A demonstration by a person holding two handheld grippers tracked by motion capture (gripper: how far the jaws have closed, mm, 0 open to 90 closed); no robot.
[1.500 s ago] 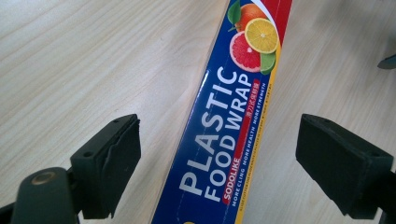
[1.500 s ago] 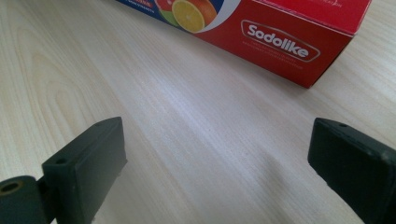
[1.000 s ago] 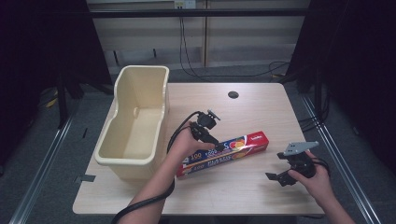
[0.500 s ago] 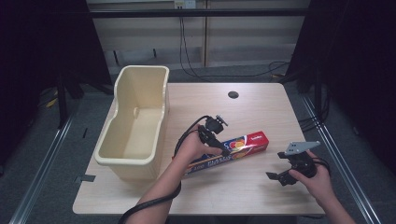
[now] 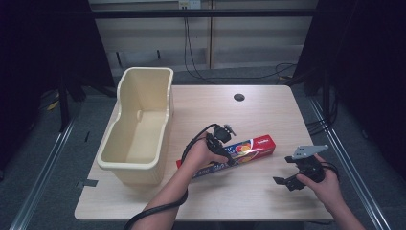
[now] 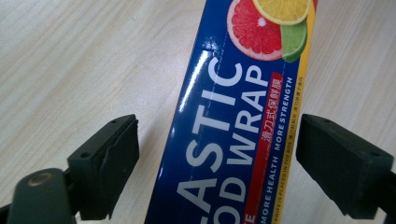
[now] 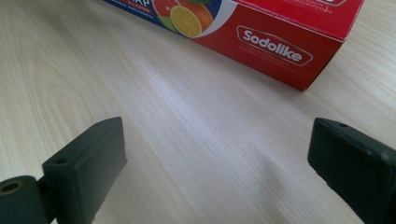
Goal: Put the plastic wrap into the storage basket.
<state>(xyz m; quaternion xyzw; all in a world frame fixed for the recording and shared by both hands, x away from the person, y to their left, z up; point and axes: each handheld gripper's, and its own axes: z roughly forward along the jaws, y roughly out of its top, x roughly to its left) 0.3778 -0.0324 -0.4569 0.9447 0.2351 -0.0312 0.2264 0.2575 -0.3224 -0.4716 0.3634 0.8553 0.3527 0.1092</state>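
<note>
Blue plastic-wrap box [image 6: 233, 140] between left tool [image 6: 217, 163] pads, gaps both sides.

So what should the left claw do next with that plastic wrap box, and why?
Probably close on it. The left claw straddles the plastic wrap box, its jaws have just been closing, and gaps remain on both sides, so nothing grips the box yet.

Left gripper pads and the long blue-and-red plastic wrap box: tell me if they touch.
Apart. Left gripper view shows table gaps between both pads and the plastic wrap box.
</note>
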